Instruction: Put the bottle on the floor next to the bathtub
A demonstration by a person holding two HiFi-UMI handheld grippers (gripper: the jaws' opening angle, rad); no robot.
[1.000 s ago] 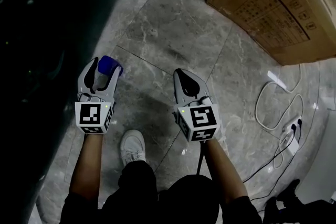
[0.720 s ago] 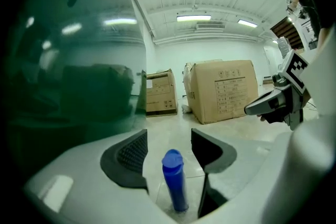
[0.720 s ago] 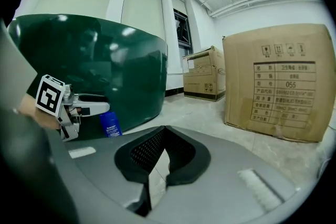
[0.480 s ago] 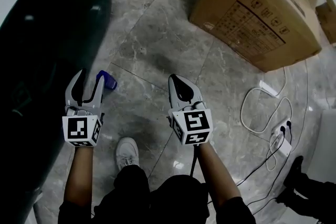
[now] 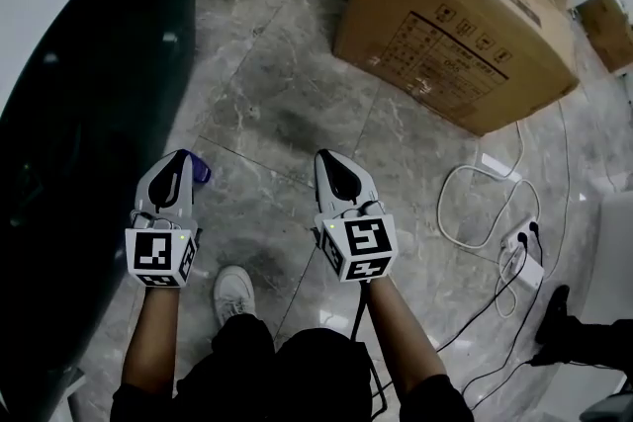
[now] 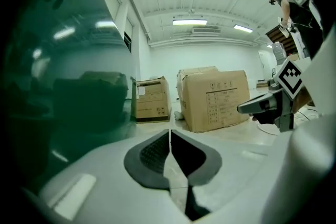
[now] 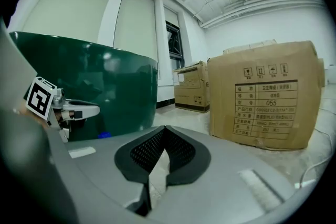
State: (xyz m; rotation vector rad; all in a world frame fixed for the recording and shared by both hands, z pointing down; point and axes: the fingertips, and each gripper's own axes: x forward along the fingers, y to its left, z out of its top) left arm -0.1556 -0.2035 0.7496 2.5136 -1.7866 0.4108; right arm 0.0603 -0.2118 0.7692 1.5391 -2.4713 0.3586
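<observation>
Resting on the marble floor (image 5: 287,104) just beside the dark green bathtub (image 5: 79,114), the blue bottle (image 5: 201,169) is peeking out past the left gripper (image 5: 175,160). Both it and the right gripper (image 5: 330,158), farther from the bathtub, are hovering clenched and empty.

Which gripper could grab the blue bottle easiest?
Probably the left gripper: the blue bottle sits on the floor right by its tips, beside the bathtub. The right gripper is farther away.
</observation>
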